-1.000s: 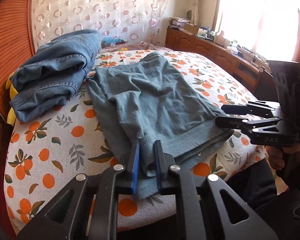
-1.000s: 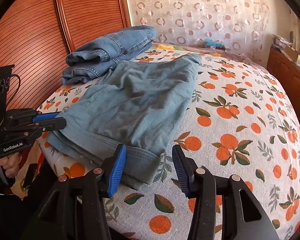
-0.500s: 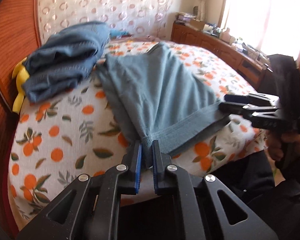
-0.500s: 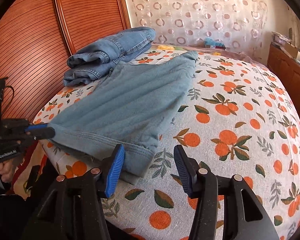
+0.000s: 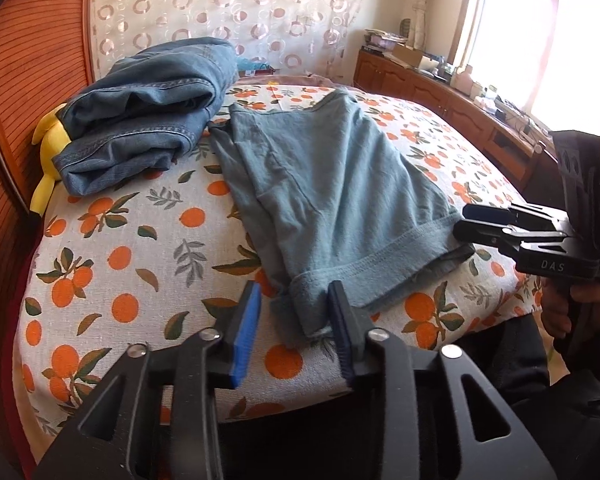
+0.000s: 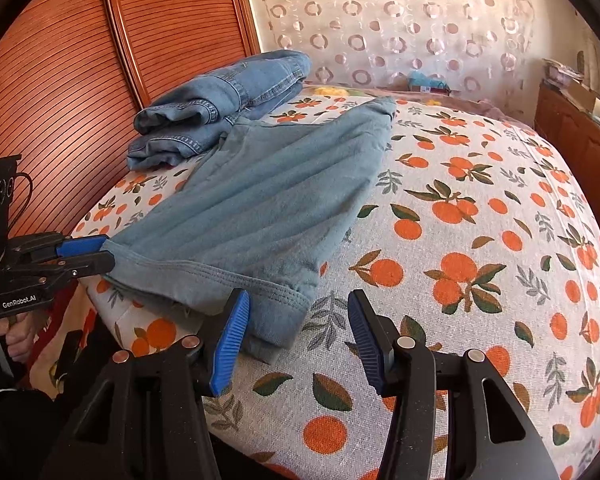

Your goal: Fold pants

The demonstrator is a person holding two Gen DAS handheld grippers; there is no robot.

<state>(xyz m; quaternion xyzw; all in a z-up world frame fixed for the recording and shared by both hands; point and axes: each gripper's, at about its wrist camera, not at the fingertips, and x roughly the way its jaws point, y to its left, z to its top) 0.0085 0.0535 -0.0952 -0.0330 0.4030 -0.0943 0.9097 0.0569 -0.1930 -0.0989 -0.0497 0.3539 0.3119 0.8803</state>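
Observation:
Light blue-grey shorts (image 5: 332,184) lie flat on the orange-print bed, hem toward the near edge; they also show in the right wrist view (image 6: 260,216). My left gripper (image 5: 294,312) is open, its fingers on either side of the left hem corner, not clamping it. In the right wrist view the left gripper (image 6: 100,250) sits at that hem corner. My right gripper (image 6: 298,320) is open and empty, with the right hem corner just inside its left finger. In the left wrist view the right gripper (image 5: 466,220) sits by the right hem corner.
Folded blue jeans (image 5: 148,108) are stacked at the back left, on a yellow plush toy (image 5: 50,148). A wooden headboard (image 6: 60,80) stands on the left. A wooden sideboard (image 5: 460,112) runs along the right under the window. The bed's front edge (image 5: 300,396) is just below the grippers.
My left gripper has opened and let go of the left hem corner. The shorts now lie flat and stretched on the bed. The right gripper stays open by the right corner.

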